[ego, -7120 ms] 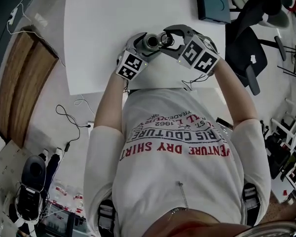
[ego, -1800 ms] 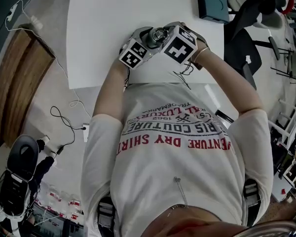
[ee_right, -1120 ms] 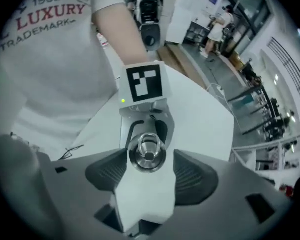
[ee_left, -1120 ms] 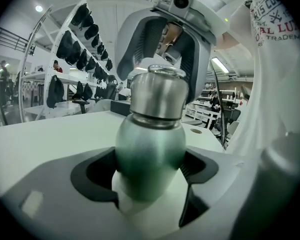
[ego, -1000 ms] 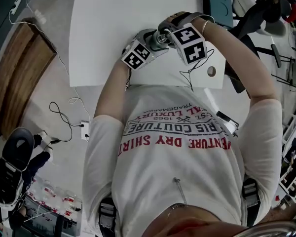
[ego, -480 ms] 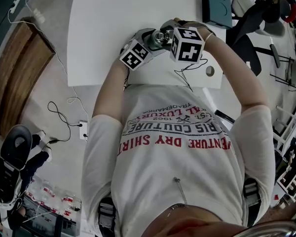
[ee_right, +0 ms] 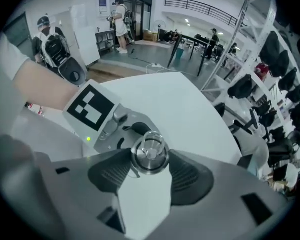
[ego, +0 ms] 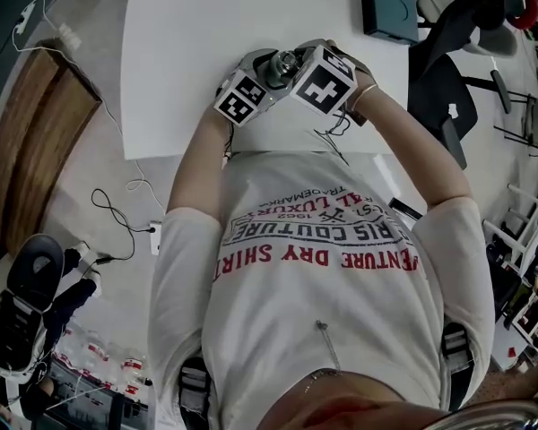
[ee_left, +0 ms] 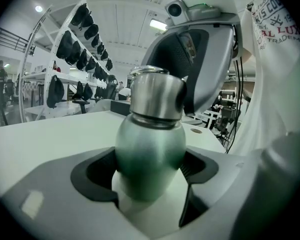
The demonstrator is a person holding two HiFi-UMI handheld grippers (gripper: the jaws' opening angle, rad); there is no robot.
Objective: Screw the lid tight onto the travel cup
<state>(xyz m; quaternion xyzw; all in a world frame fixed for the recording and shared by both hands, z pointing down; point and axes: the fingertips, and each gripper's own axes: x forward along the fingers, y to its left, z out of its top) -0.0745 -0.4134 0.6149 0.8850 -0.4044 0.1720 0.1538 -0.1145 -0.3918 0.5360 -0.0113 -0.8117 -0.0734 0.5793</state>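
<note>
The travel cup's green metal body (ee_left: 150, 156) stands upright between the pads of my left gripper (ee_left: 150, 171), which is shut on it. Its steel lid (ee_left: 156, 96) sits on top of the neck. From the other side my right gripper (ee_right: 150, 156) comes onto the lid (ee_right: 150, 153), and both dark pads press against the lid's rim. In the head view the cup (ego: 282, 61) is held above the near part of the white table (ego: 206, 25), with the left gripper (ego: 265, 68) and right gripper (ego: 294, 59) meeting at it.
A dark teal box (ego: 390, 3) lies at the table's far right corner. A black office chair (ego: 444, 88) stands right of the table. Cables and a power strip (ego: 125, 213) lie on the floor at the left, near a wooden strip (ego: 36, 141).
My right gripper has turned on the lid: its marker cube shows a different angle and the right forearm has swung down from its raised position. The left gripper still holds the cup in place.
</note>
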